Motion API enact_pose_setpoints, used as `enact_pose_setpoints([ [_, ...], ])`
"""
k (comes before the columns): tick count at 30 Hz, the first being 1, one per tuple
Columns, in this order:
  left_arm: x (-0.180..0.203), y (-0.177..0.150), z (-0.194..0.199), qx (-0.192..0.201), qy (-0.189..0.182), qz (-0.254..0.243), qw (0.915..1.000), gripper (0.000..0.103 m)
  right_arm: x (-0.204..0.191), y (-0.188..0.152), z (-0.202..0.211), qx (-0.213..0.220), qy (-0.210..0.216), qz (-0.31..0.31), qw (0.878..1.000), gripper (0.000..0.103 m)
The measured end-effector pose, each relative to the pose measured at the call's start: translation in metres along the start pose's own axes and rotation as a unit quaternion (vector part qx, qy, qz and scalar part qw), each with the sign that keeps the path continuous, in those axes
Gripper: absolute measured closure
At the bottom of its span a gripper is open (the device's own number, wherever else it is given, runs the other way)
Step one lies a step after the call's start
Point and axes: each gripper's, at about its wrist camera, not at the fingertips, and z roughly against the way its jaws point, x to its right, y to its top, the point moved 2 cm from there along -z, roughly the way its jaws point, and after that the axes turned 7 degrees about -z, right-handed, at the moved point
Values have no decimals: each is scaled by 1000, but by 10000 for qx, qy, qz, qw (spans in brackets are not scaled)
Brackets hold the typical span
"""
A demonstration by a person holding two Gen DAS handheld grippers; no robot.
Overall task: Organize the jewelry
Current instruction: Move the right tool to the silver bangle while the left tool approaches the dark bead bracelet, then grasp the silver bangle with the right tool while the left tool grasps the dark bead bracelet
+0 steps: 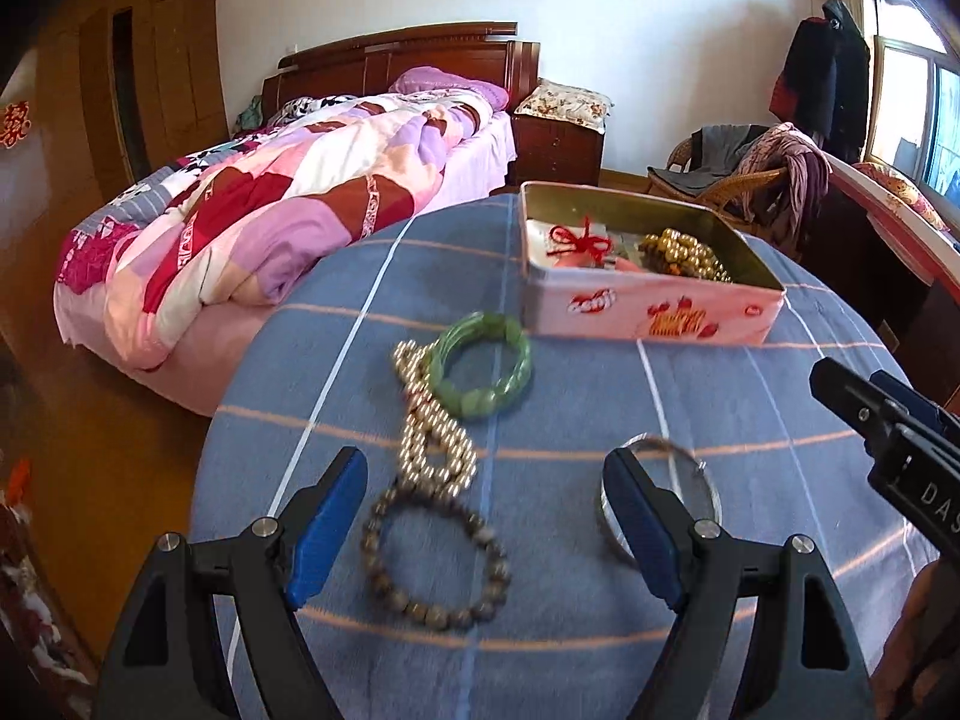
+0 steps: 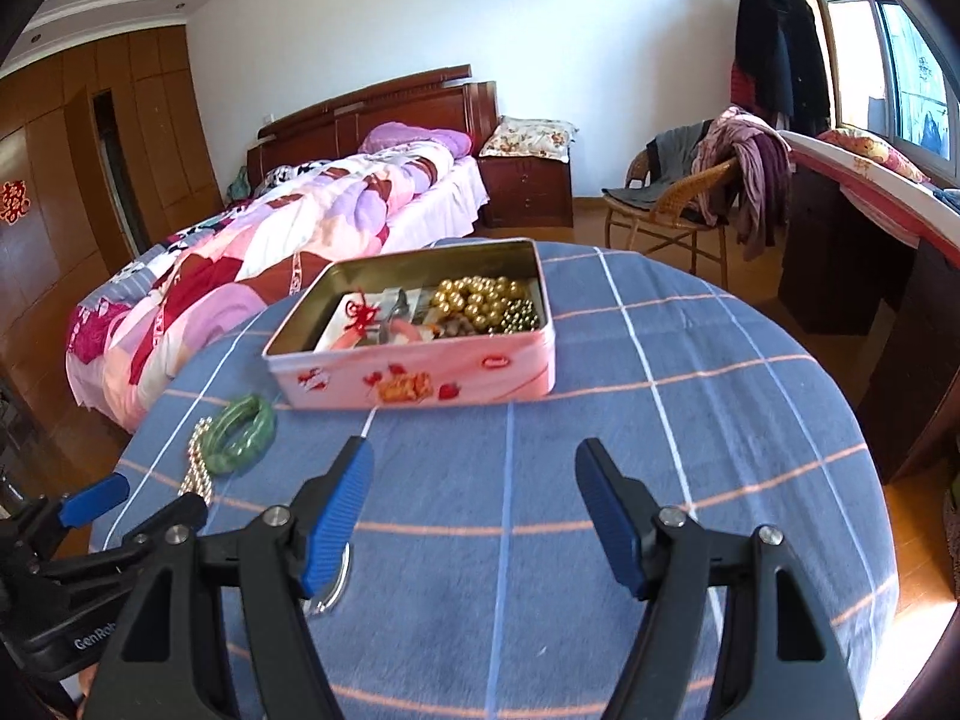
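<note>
Hovering both claws over the table point(image 1: 750, 396), nothing gripped yet. My left claw point(image 1: 486, 480) is spread wide, empty; the brown bead bracelet point(image 1: 435, 558) lies flat just ahead of it, between the fingers, a bit toward the left finger. The silver bangle point(image 1: 690, 480) sits right at my left claw's right fingertip, partly hidden behind it. Farther ahead of the left claw: the pearl strand point(image 1: 432, 420), long axis running straight away from me, then the green bangle point(image 1: 480, 363) touching its far end. The pink tin point(image 2: 414, 324) is beyond those, off to the right, already holding gold beads. My right claw point(image 2: 474, 468) is spread too, empty, tin dead ahead, bare cloth between its fingers. Left claw looks nearer every loose piece, so I'd judge the brown bracelet is its pick.
</note>
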Motion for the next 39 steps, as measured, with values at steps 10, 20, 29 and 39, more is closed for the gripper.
enact_pose_setpoints([
  [10,-22,-19,7,-29,62,43,10000,22,-7,-12,5,-123,27,122,9998,30],
  [20,-48,-42,2,-217,22,170,9996,22,-9,-23,5,-452,297,78,9985,30],
  [29,-48,-40,0,-205,-102,166,9996,22,-51,-34,-18,-1066,834,483,9896,26],
  [39,-42,-38,-4,-262,-168,-104,9995,22,-81,-48,-52,-1657,534,1167,9778,25],
])
